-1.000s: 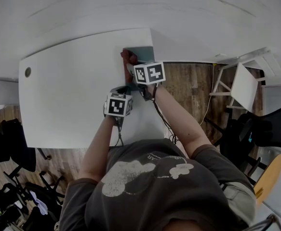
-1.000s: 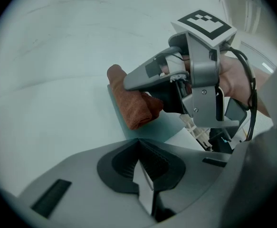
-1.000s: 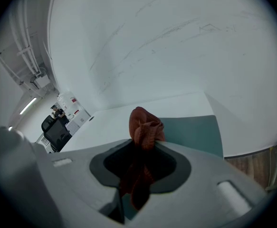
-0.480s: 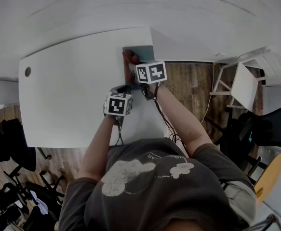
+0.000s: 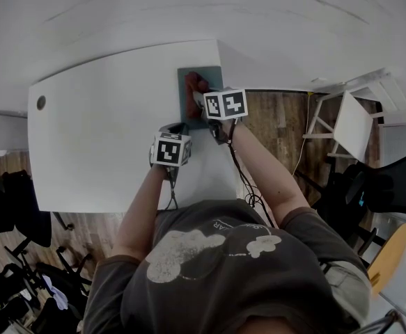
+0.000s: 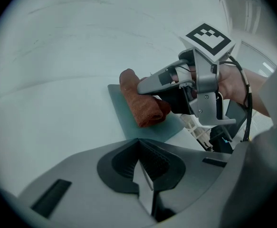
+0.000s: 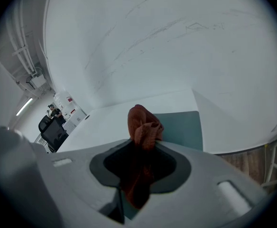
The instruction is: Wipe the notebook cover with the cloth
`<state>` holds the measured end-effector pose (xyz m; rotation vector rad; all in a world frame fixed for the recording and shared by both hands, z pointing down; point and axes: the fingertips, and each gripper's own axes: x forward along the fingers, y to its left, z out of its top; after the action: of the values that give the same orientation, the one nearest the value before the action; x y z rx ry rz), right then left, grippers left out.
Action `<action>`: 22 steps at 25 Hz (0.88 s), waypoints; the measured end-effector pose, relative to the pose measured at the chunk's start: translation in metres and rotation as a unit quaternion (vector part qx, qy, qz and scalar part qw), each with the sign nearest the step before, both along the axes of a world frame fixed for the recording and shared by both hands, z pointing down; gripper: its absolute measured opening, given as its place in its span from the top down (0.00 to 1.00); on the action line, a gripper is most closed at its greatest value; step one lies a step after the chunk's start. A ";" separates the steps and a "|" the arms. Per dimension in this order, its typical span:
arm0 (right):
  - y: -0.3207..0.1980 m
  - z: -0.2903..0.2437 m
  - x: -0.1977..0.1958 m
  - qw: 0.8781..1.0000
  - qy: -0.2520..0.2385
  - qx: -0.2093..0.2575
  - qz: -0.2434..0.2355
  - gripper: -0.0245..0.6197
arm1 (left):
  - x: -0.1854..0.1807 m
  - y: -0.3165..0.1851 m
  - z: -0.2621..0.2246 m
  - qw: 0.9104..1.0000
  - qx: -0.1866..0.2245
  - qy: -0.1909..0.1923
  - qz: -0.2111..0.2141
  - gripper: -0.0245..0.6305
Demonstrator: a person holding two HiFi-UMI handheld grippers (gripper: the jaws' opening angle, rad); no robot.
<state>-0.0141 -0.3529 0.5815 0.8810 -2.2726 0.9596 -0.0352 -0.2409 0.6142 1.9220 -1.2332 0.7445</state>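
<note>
Farther right now: cloth (image 5: 193, 83) in right tongs (image 7: 138, 172), roll lengthwise along notebook (image 5: 214, 77).

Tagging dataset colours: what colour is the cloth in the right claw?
Rust-red. The cloth shows best in the left gripper view.

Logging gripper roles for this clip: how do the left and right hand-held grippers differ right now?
The right hand-held gripper is shut on the cloth; the left hand-held gripper is shut on nothing. The right is over the notebook, cloth resting on it; the left hangs short of it, above the table. Both pairs of jaws are closed.
</note>
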 end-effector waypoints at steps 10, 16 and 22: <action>-0.003 0.002 0.026 1.000 0.001 0.001 0.020 0.81 | -0.001 -0.001 -0.001 1.000 0.002 0.006 -0.010 0.97; -0.005 0.003 0.048 0.999 0.000 -0.001 0.039 0.81 | 0.001 0.000 -0.001 1.000 0.001 0.000 -0.002 0.97; -0.007 0.002 0.068 0.998 0.003 -0.002 0.061 0.81 | 0.001 0.001 -0.001 1.000 0.002 0.001 -0.006 0.97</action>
<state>0.0536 -0.3603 0.5836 1.0308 -2.2317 1.0121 -0.0341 -0.2395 0.6129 1.9170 -1.2446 0.7358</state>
